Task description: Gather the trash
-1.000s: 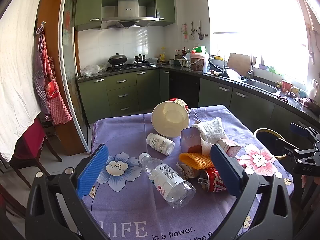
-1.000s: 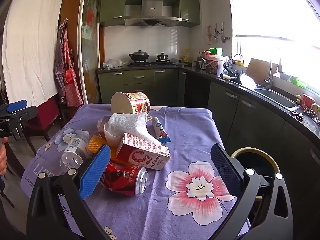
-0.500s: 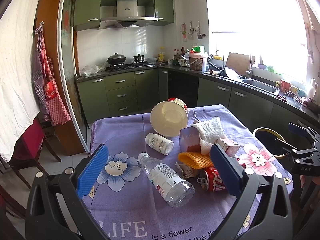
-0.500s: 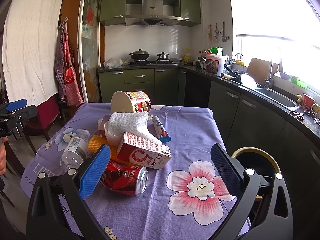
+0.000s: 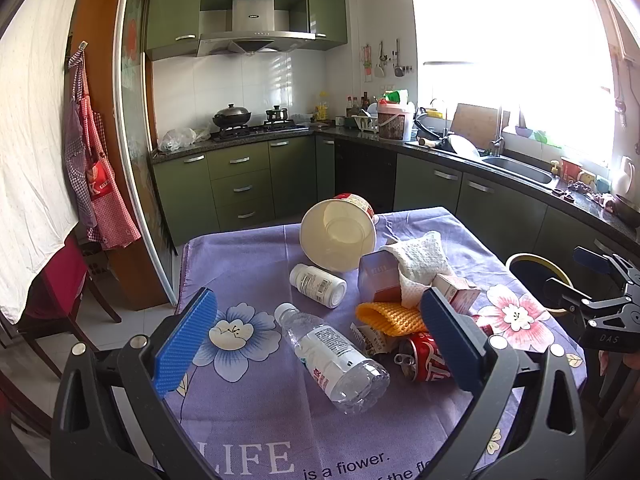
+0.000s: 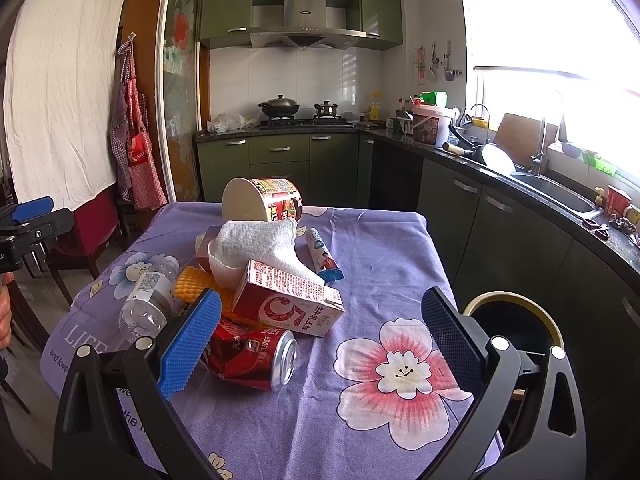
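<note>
Purple-clothed counter holds all the trash: bottle, can, carton. Both grippers' jaws gape empty; bin awaits.

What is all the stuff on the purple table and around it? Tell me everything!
Plastic bottle: 1, clear, lying near the table's front.
Pill bottle: 1, white, lying behind the plastic bottle.
Noodle cup: 1, cream inside, tipped over at the back.
Soda can: 1, red, crushed, at the pile's front.
Milk carton: 1, red and white, leaning on the pile.
Paper towel: 1, white, on top.
Foam net: 1, orange, under the pile.
Tube: 1, white and blue, beside the towel.
Tablecloth: 1, purple, flowered.
Trash bin: 1, black, yellow rim, beside the table.
Left gripper: open, empty.
Right gripper: open, empty.
</note>
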A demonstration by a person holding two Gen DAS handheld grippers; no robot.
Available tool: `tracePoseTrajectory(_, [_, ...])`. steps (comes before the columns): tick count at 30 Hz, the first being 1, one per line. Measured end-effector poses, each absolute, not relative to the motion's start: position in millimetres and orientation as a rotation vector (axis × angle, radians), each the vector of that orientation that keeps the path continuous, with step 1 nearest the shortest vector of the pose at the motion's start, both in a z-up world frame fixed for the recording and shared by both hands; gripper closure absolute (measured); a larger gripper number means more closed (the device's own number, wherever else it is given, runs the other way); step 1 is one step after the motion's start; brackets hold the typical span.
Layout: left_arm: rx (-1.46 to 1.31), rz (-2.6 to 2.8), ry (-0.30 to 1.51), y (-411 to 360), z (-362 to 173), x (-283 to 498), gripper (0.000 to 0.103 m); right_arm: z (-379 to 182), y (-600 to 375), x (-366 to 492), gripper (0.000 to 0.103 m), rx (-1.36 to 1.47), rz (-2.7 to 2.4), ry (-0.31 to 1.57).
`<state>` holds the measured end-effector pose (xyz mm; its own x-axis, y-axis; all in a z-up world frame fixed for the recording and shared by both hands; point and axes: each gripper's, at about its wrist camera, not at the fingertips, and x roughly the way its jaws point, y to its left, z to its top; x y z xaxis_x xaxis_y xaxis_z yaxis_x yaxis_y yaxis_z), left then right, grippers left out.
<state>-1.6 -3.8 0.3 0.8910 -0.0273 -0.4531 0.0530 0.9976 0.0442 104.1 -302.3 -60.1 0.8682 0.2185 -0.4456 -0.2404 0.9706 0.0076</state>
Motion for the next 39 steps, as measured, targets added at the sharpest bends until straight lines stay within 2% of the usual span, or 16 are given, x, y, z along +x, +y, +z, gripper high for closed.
tracePoseTrajectory(39, [0.067,-0.059,0.495,-4.9,-8.9,6.6,0.006,-67.0,-301.7,107.3,0.004,-0.047,0.241,0.477])
